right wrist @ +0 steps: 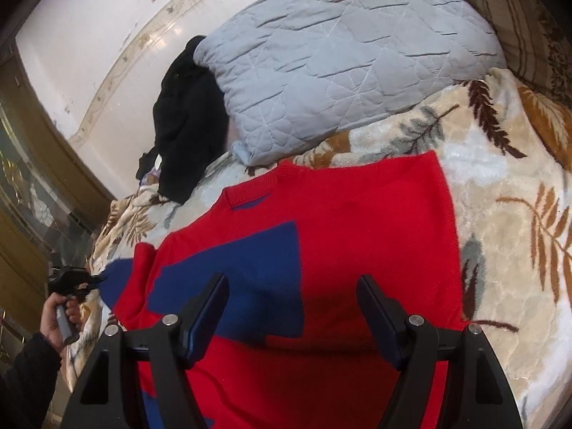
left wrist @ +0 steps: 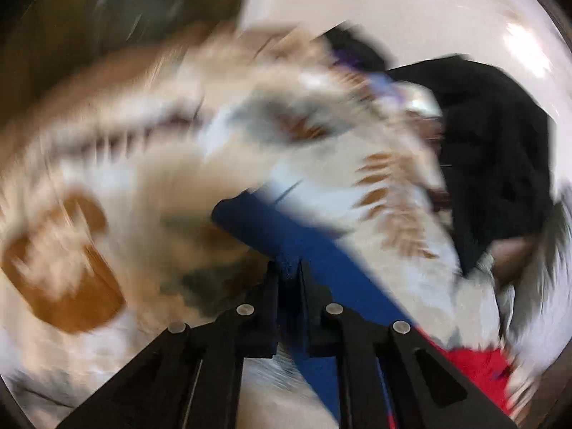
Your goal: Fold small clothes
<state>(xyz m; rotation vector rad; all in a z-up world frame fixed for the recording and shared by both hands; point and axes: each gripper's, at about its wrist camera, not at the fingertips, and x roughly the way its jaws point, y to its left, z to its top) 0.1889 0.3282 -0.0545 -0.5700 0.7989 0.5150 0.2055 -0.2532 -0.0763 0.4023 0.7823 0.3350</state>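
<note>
Pinching the blue sleeve cuff (left wrist: 286,239) of a red-and-blue knitted sweater (right wrist: 357,221) spread across the leaf-patterned fleece blanket (right wrist: 500,250), my left gripper (left wrist: 289,268) is clamped tight. My right gripper (right wrist: 293,296) hovers wide open, empty. I'd carry the sleeve squarely over the chest, keeping it taut.

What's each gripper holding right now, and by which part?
The left gripper is shut on the sweater's blue sleeve, near its end. The right gripper is open above the red sweater, holding nothing.
</note>
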